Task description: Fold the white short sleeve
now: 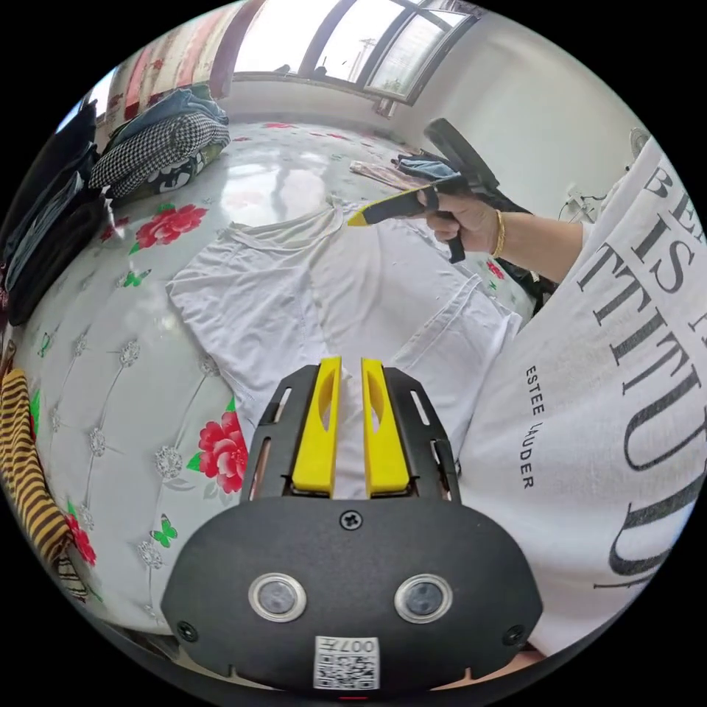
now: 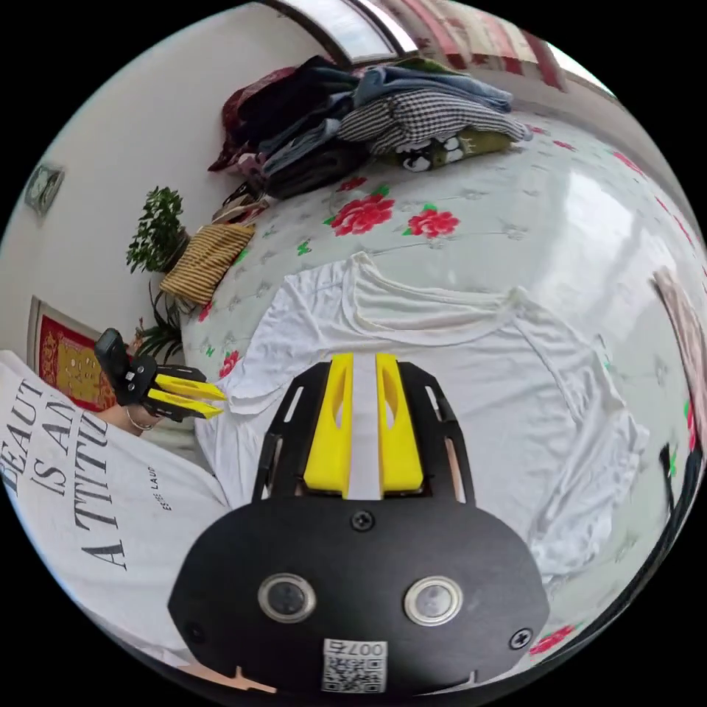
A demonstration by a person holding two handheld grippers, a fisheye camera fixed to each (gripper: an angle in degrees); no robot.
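The white short-sleeve shirt (image 1: 368, 294) lies spread flat on the flowered bed cover (image 1: 110, 383), its collar at the far side. In the left gripper view my left gripper (image 1: 351, 362) hovers over the shirt's near hem, jaws almost together with nothing between them. A hand holds my right gripper (image 1: 355, 219) just above the shoulder beside the collar. In the right gripper view the right gripper (image 2: 364, 359) sits over the shirt's (image 2: 479, 383) chest below the collar, jaws a narrow slit apart and empty. The left gripper (image 2: 221, 403) hangs beside a sleeve edge.
A heap of folded clothes (image 1: 162, 143) (image 2: 383, 110) fills the bed's far corner. A striped cloth (image 1: 26, 456) (image 2: 206, 258) lies at one edge, other garments (image 1: 412, 169) at another. The person's printed white shirt (image 1: 611, 412) stands close by. A potted plant (image 2: 155, 228) is by the wall.
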